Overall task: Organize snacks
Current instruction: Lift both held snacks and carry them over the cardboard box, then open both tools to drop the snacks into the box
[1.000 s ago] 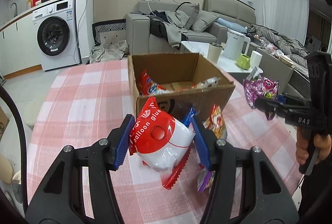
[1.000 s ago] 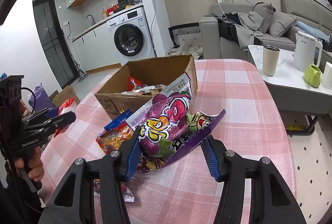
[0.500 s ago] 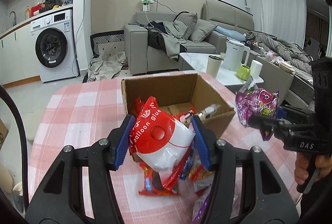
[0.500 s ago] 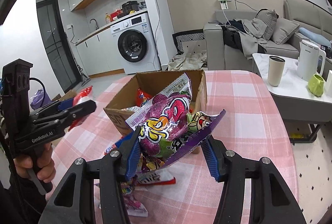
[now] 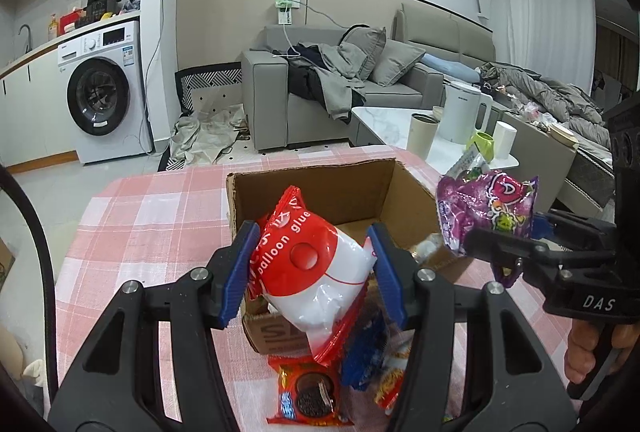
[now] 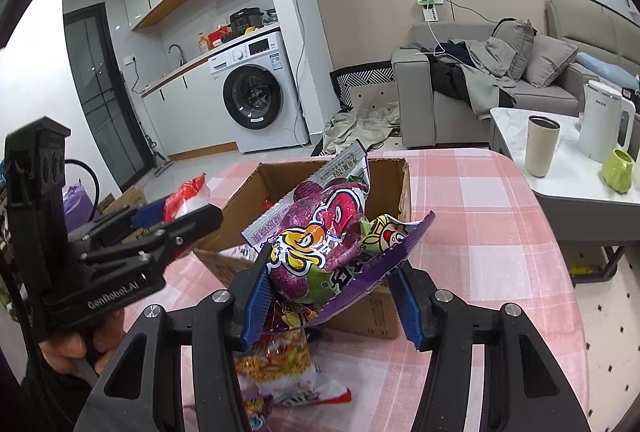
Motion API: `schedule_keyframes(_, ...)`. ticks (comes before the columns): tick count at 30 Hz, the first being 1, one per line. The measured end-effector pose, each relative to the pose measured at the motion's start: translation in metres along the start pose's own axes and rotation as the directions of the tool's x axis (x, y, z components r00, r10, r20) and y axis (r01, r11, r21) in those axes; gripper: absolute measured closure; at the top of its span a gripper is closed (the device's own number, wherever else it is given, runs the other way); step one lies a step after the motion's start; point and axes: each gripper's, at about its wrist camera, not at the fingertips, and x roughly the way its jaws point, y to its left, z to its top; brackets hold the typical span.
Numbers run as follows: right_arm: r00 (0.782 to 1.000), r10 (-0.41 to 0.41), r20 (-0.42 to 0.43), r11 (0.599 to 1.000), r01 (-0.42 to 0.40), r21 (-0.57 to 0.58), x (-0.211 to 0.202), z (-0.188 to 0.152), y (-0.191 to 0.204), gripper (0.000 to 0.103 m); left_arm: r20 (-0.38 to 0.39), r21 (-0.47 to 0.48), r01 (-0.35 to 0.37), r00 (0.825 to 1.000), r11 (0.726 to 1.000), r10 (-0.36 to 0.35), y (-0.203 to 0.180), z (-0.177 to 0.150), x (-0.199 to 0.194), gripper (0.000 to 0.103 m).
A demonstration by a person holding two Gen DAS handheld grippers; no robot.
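A: In the left wrist view, what is seen to have changed?

B: The red-and-white balloon glue packet [image 5: 314, 274], clamped between the jaws of the left gripper [image 5: 313, 274], has been carried up and forward. A second ago it was held low before the cardboard box [image 5: 332, 192]; now it is held over the near wall, partly above the opening. A cookie packet [image 5: 308, 396] and other wrappers are left on the pink checked table [image 5: 160, 216] beneath.

A: And the right wrist view?

B: The purple snack bag [image 6: 320, 248] is gripped by the right gripper [image 6: 330, 302], jaws closed on its lower half. It has likewise been raised from table height, and the box [image 6: 394, 178] is now seen behind and below it. A noodle-snack packet [image 6: 274, 362] lies under the jaws.

A: What is meant for the task?

B: Both packets are judged to be nearly placed; release over the opening is probably all that is needed. More loose packets remain to be collected afterwards.
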Motion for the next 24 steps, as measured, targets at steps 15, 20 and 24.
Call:
schedule_keyframes(15,1.000,-0.018,-0.012,1.000,0.019,0.024,0.033,0.010,-0.004,0.048,-0.014,-0.023,-0.021,1.000,1.000,0.021,0.019,0.003,0.046,0.050)
schedule_keyframes(20,1.000,-0.024,-0.017,0.999,0.025,0.035,0.040,0.010,-0.008,0.048,-0.023,-0.025,-0.027,0.999,0.999,0.026,0.020,0.002,0.056,0.050)
schedule_keyframes(24,0.999,-0.029,-0.020,0.999,0.030,0.042,0.045,0.011,-0.012,0.048,-0.028,-0.024,-0.031,0.999,0.999,0.030,0.021,-0.001,0.063,0.050)
